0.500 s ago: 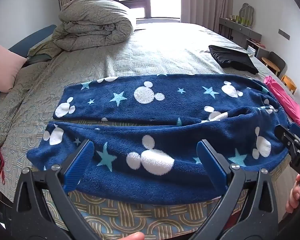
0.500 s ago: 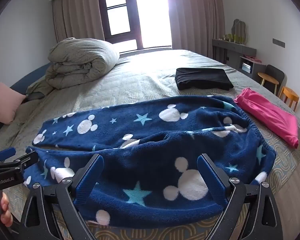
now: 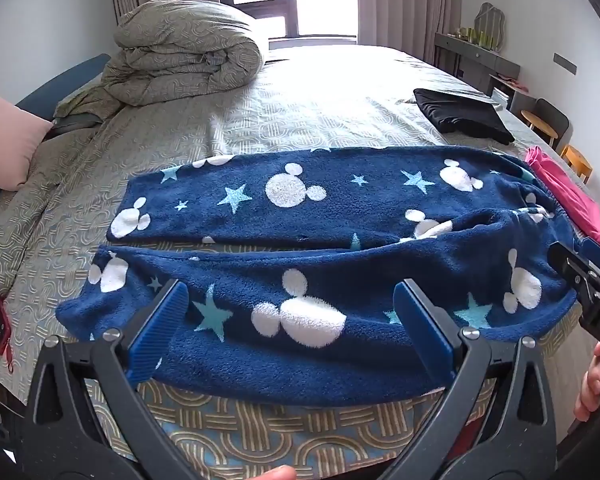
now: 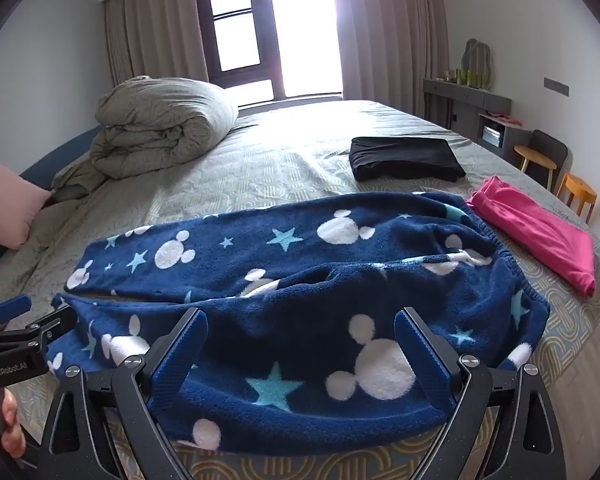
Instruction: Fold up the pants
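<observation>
- While both claws hang over the near edge of the bed, the navy fleece pants with white mouse-head shapes and pale blue stars (image 3: 300, 216) lie spread flat across the patterned grey-green bedsheet (image 3: 308, 112), the two legs side by side and a thin strip of sheet showing between them towards the cuffs.
- The waistband, gathered with elastic, sits at the right end, just beside a folded bright pink garment (image 4: 536, 236); the cuffs point left.
- The left gripper (image 3: 292, 328) has its blue-padded jaws spread as wide as they go, above the near leg towards the cuff end, with nothing pinched between the pads.
- The right gripper (image 4: 300, 360) is likewise fully spread and empty, poised over the near leg closer to the waist.
- A folded black garment (image 4: 404, 158) and a rolled grey duvet (image 4: 160, 128) lie further back on the bed, well apart from the pants.
- Judging by this, the fold has not begun: the step in hand looks like the approach for a first grasp.
- The next move likely calls for each claw to drop onto the near leg's outer edge, pinch through both fleece layers, then lift and carry that leg over the far one so the seams line up.
- The thick pile may bunch; a shallow bite could slip.
</observation>
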{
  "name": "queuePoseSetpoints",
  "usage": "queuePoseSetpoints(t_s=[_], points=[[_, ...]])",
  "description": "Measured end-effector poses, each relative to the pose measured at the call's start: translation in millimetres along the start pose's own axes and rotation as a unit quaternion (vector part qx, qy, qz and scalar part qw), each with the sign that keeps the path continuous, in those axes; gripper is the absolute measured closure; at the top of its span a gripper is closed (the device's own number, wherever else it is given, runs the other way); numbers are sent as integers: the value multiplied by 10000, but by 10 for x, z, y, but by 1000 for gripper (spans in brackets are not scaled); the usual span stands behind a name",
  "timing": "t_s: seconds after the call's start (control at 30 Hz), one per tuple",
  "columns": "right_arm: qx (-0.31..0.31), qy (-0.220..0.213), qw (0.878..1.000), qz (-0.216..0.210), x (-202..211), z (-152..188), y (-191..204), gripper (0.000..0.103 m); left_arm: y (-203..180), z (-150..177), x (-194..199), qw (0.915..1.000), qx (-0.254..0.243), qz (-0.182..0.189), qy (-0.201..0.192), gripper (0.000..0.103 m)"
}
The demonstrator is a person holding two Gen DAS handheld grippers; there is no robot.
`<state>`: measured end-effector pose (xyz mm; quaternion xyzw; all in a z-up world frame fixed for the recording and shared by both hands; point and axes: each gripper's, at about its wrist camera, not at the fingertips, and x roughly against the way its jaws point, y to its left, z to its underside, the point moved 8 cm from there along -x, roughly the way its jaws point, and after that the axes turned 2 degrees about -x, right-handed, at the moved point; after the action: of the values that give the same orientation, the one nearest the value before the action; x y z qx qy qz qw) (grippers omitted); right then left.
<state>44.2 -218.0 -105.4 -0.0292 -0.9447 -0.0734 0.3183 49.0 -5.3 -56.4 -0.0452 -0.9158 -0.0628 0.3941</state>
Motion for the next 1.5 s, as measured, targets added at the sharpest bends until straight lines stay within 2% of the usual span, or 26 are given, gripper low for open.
queuePoseSetpoints(t_s=[0.4,1.0,1.5], points=[[14,6,9999,122,55,-77,26,7,-13,21,26,10000,-45,19,-25,1],[-15,54,9999,103,34,-73,21,7,44,79,-22,9998,187,78,86,1],[-27,189,9997,134,-27,-44,43,7,17,128,-47,9998,43,81,187,1]])
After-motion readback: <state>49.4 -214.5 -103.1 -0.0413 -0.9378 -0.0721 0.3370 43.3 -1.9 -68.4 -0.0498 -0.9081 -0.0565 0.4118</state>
